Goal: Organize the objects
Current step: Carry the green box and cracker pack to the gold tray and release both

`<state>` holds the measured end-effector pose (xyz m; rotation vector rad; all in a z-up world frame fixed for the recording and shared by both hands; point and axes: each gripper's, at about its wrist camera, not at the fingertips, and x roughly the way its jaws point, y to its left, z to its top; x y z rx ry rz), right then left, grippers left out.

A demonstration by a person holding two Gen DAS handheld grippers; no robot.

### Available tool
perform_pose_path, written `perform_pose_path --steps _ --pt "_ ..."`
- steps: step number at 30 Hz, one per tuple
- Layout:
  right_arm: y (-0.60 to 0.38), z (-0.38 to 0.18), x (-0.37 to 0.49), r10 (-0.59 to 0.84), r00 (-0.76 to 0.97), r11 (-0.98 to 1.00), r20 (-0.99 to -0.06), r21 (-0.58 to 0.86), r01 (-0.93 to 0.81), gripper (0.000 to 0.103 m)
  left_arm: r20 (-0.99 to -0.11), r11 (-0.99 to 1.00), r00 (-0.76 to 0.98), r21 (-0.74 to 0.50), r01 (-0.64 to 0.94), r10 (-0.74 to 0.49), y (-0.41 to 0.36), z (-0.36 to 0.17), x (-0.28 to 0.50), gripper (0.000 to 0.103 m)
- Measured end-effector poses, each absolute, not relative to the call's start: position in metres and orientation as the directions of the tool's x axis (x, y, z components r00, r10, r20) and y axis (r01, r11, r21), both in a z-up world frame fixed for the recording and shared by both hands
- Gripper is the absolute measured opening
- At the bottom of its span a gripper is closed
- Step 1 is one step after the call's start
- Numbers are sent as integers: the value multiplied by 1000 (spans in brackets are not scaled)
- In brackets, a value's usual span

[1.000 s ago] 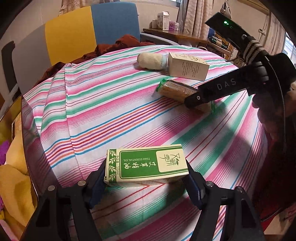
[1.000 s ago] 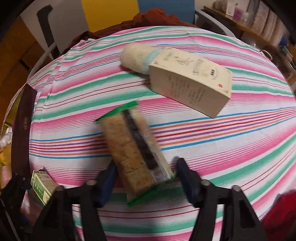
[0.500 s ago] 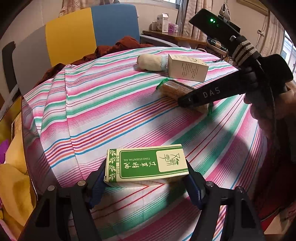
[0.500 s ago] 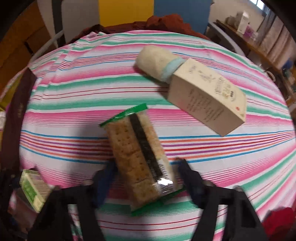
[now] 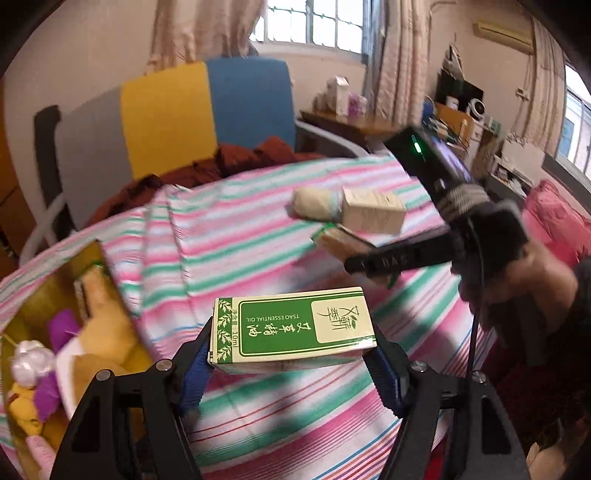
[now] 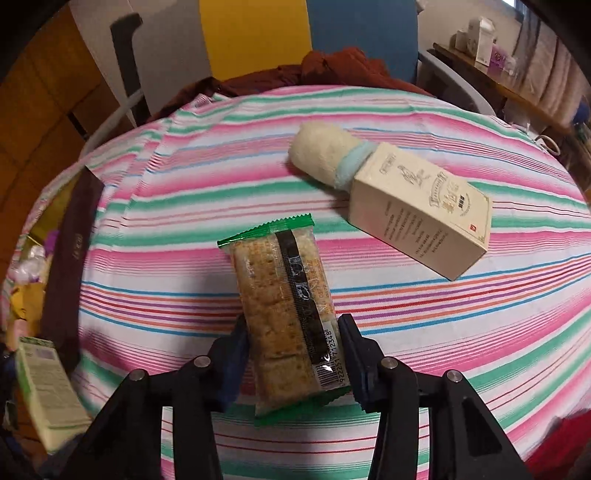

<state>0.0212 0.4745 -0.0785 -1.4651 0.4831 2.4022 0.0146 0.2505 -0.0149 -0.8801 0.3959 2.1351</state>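
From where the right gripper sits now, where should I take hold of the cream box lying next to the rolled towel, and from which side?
Grip the cream box across its two long side faces near mid-length, coming down from above. It lies flat on the striped cloth, so those narrow sides are exposed. One short end butts against the rolled towel, so an end-to-end grip looks blocked there.

A lived-in home, probably a bedroom: curtained windows point(image 5: 314, 26), a wall air conditioner point(image 5: 504, 33), a cluttered wooden desk point(image 5: 354, 123), and a striped cloth point(image 6: 369, 314) over the table.
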Motion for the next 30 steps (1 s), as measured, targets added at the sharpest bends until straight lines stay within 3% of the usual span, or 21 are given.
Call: perform_pose_path --steps 18,30 --pt "412 -41 12 -77 -558 -915 -827 281 -290 47 -645 -812 -589 -85 -578 487 147 21 -19 75" --pt "289 -4 -42 -242 -601 -941 -762 336 -47 47 -667 -941 -671 -154 -300 323 27 -2 -56 75"
